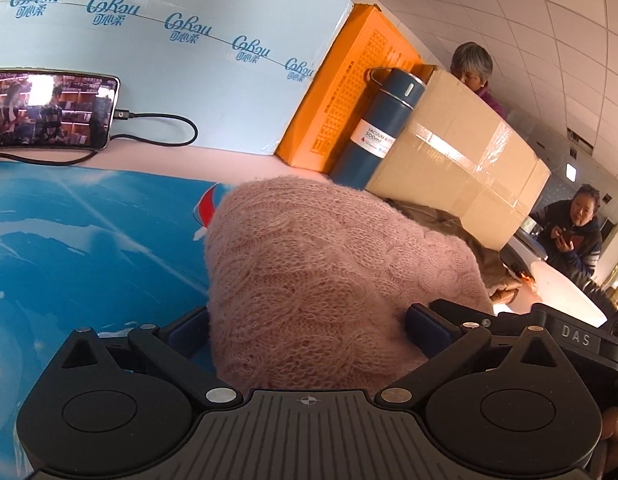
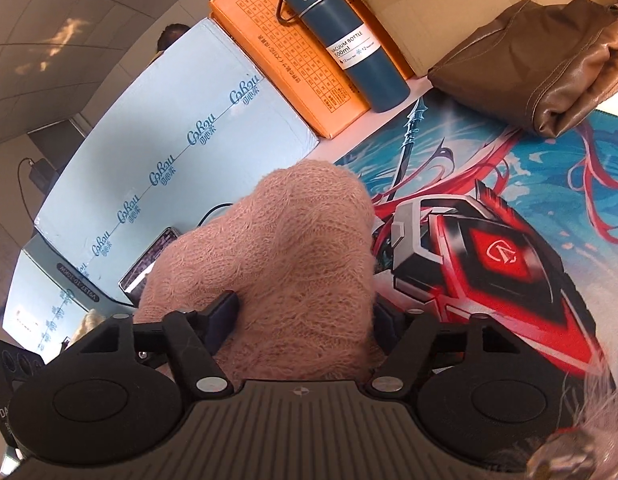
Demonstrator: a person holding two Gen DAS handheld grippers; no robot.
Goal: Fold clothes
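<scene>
A fuzzy pink knitted sweater [image 1: 317, 264] is bunched up between the fingers of my left gripper [image 1: 309, 330], which is shut on it and holds it above the blue printed mat [image 1: 89, 248]. The same pink sweater [image 2: 277, 248] also fills the jaws of my right gripper [image 2: 305, 316], which is shut on it. The sweater hides the fingertips in both views. A folded brown leather garment [image 2: 549, 64] lies at the mat's far right corner.
A blue vacuum bottle [image 2: 349, 44] stands by an orange box [image 2: 277, 60], a cardboard box [image 1: 461, 160] and a light blue carton [image 1: 181, 52]. A phone [image 1: 49, 110] with a cable leans against the carton. Two people [image 1: 573, 232] sit beyond the table.
</scene>
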